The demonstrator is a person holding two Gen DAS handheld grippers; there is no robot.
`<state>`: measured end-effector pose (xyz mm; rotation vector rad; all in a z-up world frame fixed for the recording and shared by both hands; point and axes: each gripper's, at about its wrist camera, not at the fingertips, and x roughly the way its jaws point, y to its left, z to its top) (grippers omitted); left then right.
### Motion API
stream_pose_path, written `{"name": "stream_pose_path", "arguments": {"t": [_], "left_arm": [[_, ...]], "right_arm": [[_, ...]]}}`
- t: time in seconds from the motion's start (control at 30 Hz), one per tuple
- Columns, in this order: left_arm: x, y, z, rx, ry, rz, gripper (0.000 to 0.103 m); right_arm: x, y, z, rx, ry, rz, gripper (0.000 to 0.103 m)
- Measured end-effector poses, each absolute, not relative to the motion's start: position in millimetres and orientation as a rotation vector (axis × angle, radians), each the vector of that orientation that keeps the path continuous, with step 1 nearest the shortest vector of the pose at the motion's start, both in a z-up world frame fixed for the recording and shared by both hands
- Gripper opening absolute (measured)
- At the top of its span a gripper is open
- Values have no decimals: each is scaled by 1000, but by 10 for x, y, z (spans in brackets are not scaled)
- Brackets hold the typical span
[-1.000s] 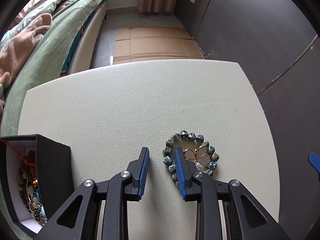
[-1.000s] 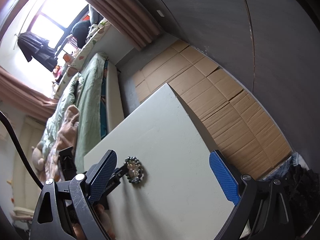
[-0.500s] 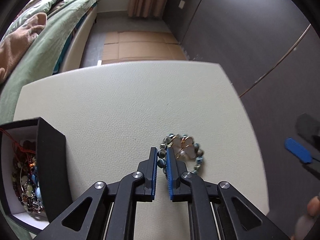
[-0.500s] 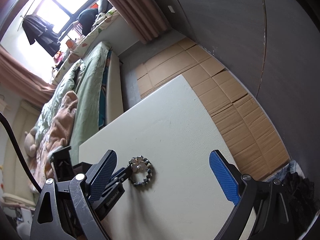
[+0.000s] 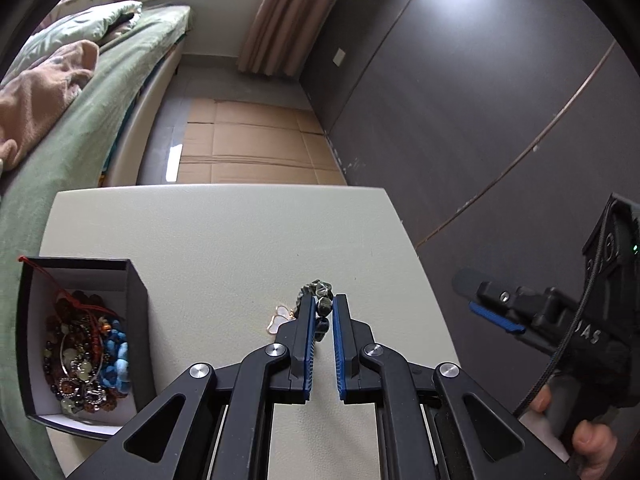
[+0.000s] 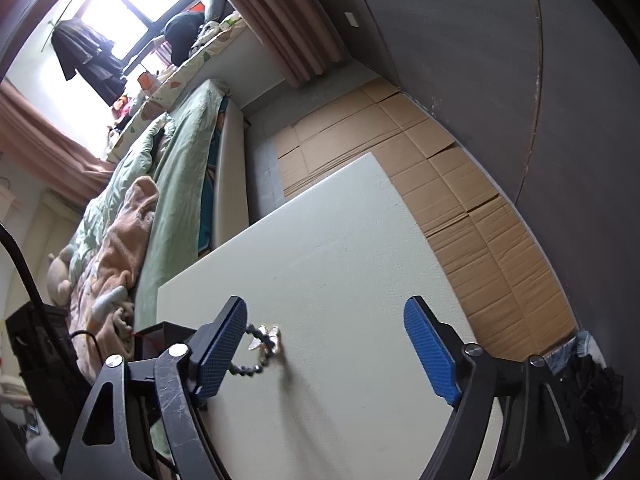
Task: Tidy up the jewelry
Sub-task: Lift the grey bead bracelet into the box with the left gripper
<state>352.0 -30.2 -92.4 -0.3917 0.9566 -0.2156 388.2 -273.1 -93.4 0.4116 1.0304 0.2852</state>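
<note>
Bracelet (image 5: 322,307) partly hidden betw. left gripper (image 5: 322,312) pads, box (image 5: 136,312) jewelry too tangled to tell apart, person's hand (image 5: 592,440) cut off at frame edge.

Dark beaded bracelet (image 5: 322,307) with pale butterfly charm (image 5: 279,317), pinched in left claw (image 5: 322,312), dangling above table (image 5: 224,240).

Past my jaws the pale tabletop (image 5: 224,240) ends at flattened cardboard (image 5: 248,148) spread on the floor. To my left runs a bed with a green cover (image 5: 100,120) and a pink blanket (image 5: 44,84). A brown curtain (image 5: 280,24) hangs beside dark wall panels (image 5: 480,100).
</note>
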Motion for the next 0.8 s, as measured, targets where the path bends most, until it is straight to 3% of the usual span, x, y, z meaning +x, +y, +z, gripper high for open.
{"name": "stream_pose_path", "arguments": {"t": [0.8], "left_arm": [[3210,604,-729,-600,821,-98,9]], "right_arm": [[4027,-1687,-1436,192,1251,450,78]]}}
